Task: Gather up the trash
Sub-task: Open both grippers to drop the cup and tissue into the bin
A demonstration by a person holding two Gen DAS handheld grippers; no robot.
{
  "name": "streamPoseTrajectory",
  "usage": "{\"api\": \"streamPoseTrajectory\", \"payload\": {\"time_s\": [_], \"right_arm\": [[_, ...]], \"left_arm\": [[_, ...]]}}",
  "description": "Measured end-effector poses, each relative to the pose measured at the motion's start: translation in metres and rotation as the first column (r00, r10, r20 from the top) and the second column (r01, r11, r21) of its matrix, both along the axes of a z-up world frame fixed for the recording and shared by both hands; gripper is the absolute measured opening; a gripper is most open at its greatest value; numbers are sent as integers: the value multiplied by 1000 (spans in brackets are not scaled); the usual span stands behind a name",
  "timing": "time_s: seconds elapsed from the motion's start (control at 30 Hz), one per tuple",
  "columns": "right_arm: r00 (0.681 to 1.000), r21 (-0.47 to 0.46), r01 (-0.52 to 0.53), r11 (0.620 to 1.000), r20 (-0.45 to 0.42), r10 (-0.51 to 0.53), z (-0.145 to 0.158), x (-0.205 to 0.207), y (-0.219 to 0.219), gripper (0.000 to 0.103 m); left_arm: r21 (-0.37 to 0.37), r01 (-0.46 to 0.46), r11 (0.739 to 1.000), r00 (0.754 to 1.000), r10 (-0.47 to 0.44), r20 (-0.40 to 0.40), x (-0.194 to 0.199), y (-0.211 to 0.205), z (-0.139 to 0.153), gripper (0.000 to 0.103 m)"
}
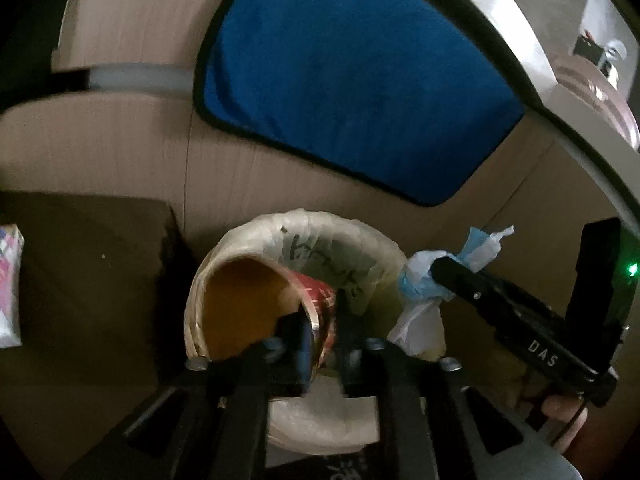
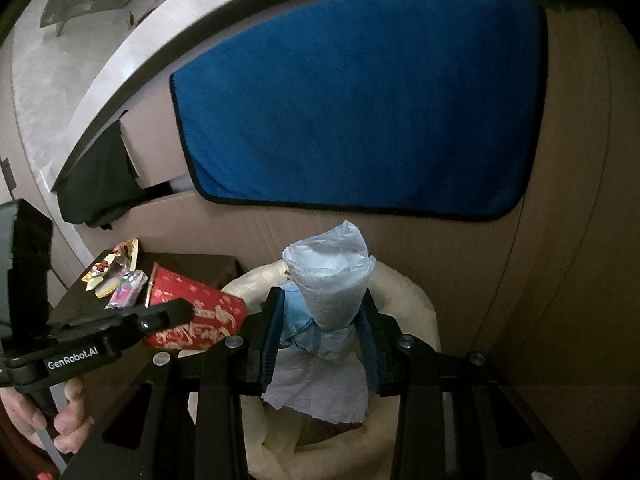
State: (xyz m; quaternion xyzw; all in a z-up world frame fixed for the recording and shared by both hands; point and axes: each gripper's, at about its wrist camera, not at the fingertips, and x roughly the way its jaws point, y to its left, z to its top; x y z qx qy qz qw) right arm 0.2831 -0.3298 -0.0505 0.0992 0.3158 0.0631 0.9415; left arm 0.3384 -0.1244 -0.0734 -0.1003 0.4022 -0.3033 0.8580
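Observation:
My left gripper (image 1: pixel 320 332) is shut on the rim of a red paper cup (image 1: pixel 248 312) and holds it tipped over the bin (image 1: pixel 384 252), which is lined with a pale bag. The cup also shows in the right wrist view (image 2: pixel 196 316). My right gripper (image 2: pixel 320 340) is shut on a crumpled white and blue tissue wad (image 2: pixel 328 280) above the bin's rim (image 2: pixel 416 300). In the left wrist view the right gripper (image 1: pixel 440 276) holds the wad (image 1: pixel 420 280) at the bin's right edge.
A dark low table (image 2: pixel 192 268) left of the bin holds several wrappers (image 2: pixel 116 272). A white packet (image 1: pixel 10 284) lies at its edge. A blue cloth (image 2: pixel 360 100) hangs on the cardboard wall (image 1: pixel 120 144) behind the bin.

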Motion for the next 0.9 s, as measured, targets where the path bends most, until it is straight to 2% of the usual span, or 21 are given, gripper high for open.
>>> {"api": "streamPoseTrajectory", "payload": {"time_s": [0.07, 0.23, 0.43, 0.63, 0.83, 0.9], "right_arm": [[1000, -11, 9, 1000, -20, -10, -4, 2, 0, 40], [998, -8, 26, 1000, -57, -26, -15, 7, 0, 42], [996, 0, 38, 999, -76, -38, -23, 6, 0, 43], [998, -38, 15, 999, -68, -17, -23, 0, 9, 43], [998, -67, -7, 998, -63, 2, -22, -2, 21, 43], [998, -67, -9, 998, -59, 5, -22, -2, 24, 43]], "left_arm": [[-6, -22, 1000, 1000, 22, 3, 2, 5, -1, 44], [-35, -48, 998, 998, 47, -33, 4, 17, -4, 45], [-5, -90, 996, 995, 89, -34, 0, 37, -11, 45], [27, -145, 989, 989, 145, -25, -7, 65, -16, 45], [64, -211, 975, 977, 209, 35, -19, 104, -12, 45], [81, -260, 962, 965, 254, 69, -21, 127, -9, 45]]}}
